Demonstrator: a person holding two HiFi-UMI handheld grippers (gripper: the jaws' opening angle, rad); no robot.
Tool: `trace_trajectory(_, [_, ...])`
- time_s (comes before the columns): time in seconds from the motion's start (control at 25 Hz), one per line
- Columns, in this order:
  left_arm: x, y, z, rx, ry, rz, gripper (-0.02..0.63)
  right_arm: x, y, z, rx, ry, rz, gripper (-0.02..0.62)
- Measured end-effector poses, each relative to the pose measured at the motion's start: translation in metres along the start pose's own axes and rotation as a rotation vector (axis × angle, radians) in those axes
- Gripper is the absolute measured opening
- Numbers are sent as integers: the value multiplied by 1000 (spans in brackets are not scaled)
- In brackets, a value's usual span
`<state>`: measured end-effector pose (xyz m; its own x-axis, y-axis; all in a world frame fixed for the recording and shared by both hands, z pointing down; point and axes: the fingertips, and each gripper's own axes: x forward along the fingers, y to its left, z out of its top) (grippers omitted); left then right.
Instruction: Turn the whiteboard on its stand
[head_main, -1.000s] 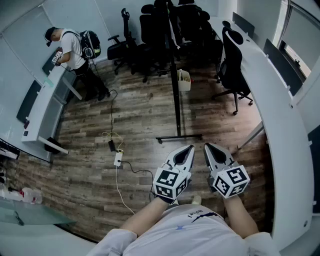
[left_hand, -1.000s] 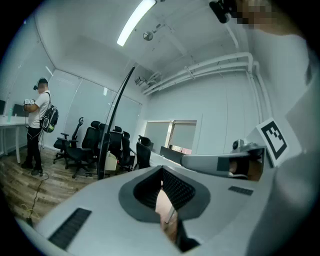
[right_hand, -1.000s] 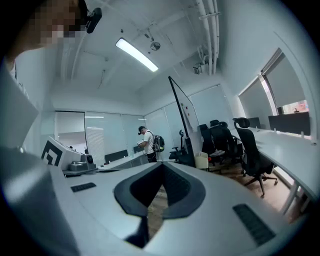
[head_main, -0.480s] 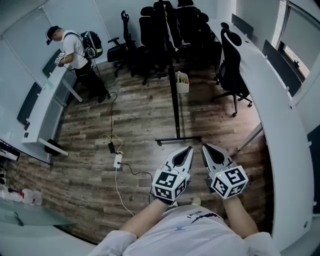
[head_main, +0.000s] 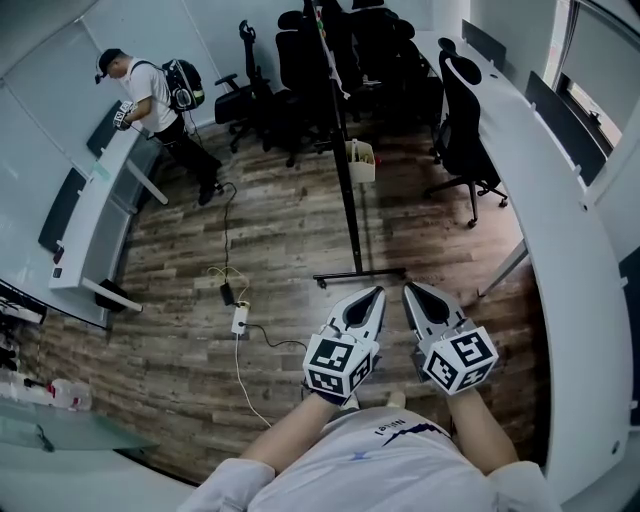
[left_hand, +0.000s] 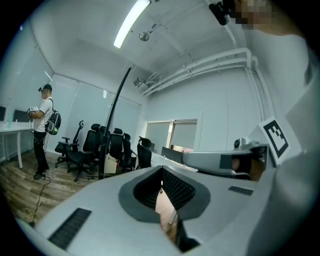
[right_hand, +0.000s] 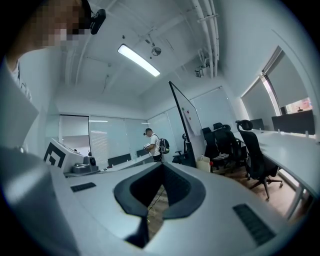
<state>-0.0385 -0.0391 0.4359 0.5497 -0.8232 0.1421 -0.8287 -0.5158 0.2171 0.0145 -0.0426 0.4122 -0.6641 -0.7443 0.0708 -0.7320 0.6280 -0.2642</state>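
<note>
The whiteboard (head_main: 338, 140) stands edge-on in the middle of the room, a thin dark line rising from its wheeled stand base (head_main: 358, 275). It also shows as a dark leaning edge in the left gripper view (left_hand: 113, 117) and in the right gripper view (right_hand: 181, 117). My left gripper (head_main: 376, 293) and right gripper (head_main: 409, 290) hang side by side near my body, just short of the stand base, both pointing at it. Both are shut with nothing between their jaws. Neither touches the board or the stand.
A person with a backpack (head_main: 150, 95) stands at a white desk (head_main: 85, 225) at the left. Black office chairs (head_main: 300, 70) cluster behind the board, and one more (head_main: 465, 130) sits by the long curved desk (head_main: 560, 260) on the right. Cables and a power strip (head_main: 238, 320) lie on the wooden floor.
Both grippers have edged slightly toward the stand base. The person at the left desk has shifted stance. The whiteboard has not turned.
</note>
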Motion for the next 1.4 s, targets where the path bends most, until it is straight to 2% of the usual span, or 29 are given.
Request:
trace_trajectory(0.52, [31,-18,-11,5,11,76,12,-19,-43,2,5,-4,6,12])
trace_trajectory(0.76, [48,-5,-18,2,36,128,12,-11,-52,4,29,-3,39,12])
trace_trajectory(1.04, [86,41,-29,-10,44,141,12,38,-69,0,22,3,57,12])
trace_trajectory(1.4, [153,143,-30,-59,37,144,14,142,-102,14,19,5,33,12])
